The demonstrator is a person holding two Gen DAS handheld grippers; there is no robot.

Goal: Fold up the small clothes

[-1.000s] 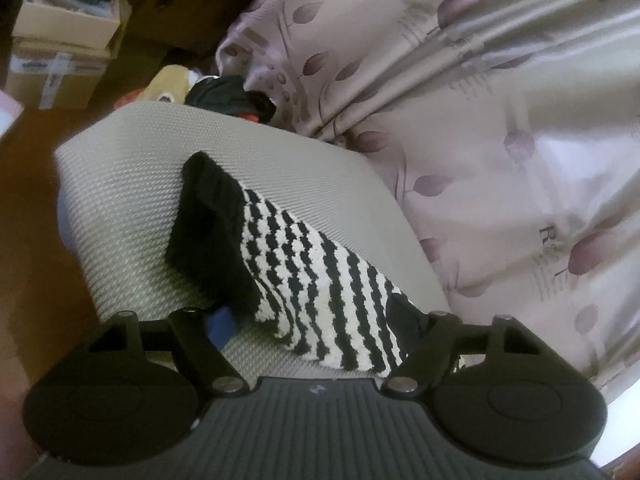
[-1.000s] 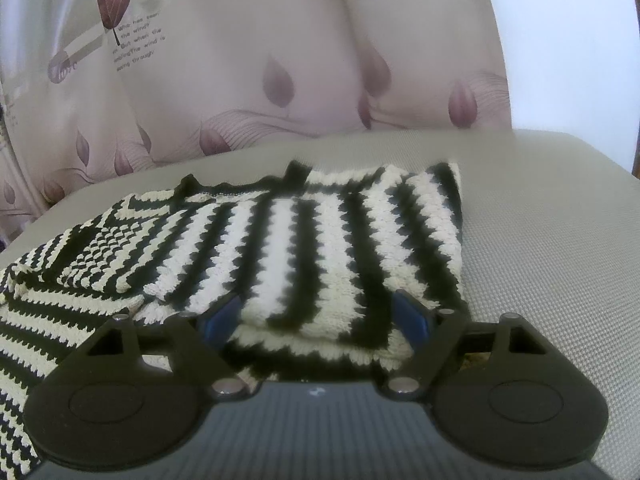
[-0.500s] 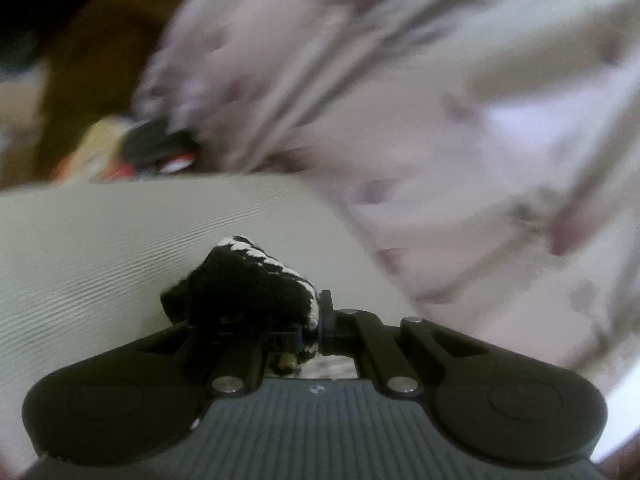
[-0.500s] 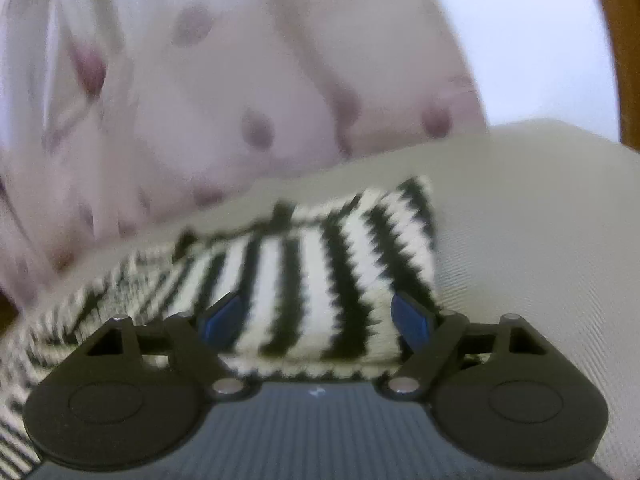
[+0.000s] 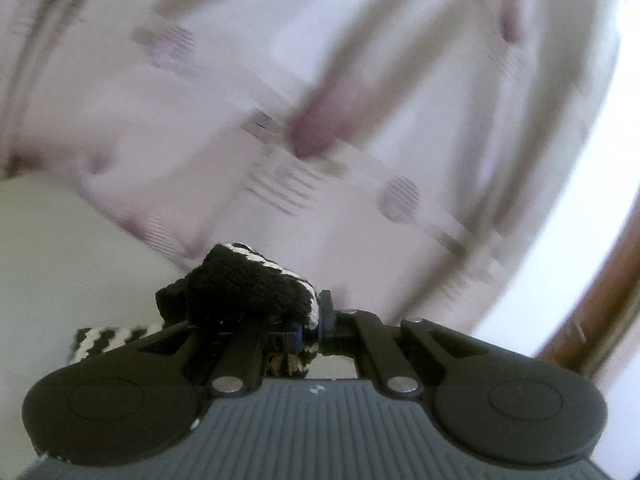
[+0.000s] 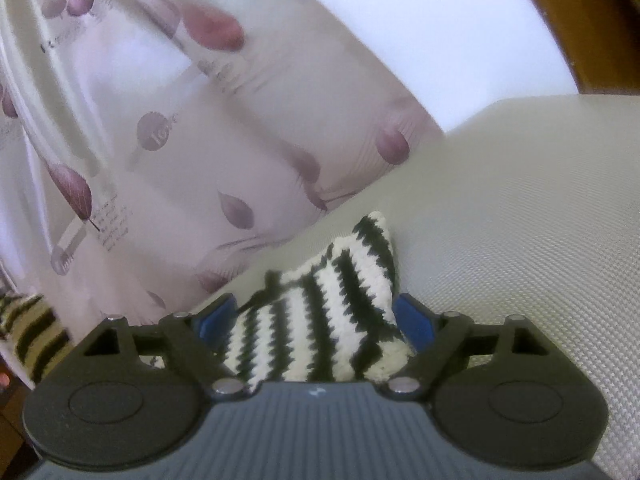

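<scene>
The left hand-held gripper (image 5: 310, 326) pinches a black corner of the knit top (image 5: 248, 284) and holds it up off the grey cushion (image 5: 60, 248). The thick, bumpy knit could slip out if it is tugged hard, and the fold would flop crooked. The right hand-held gripper (image 6: 316, 316) is opening wide, with the striped black-and-white top (image 6: 320, 312) lying between its blue pads, at 6 o'clock on the woven cushion (image 6: 520, 220). A thin leafy curtain (image 6: 160, 140) hangs at 10 o'clock.

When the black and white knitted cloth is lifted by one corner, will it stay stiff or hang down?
Probably it hangs: the knitted cloth bunches softly where the left tool pinches it. It looks thick, so likely not slippery. In the right view it wrinkles on the cushion.
</scene>
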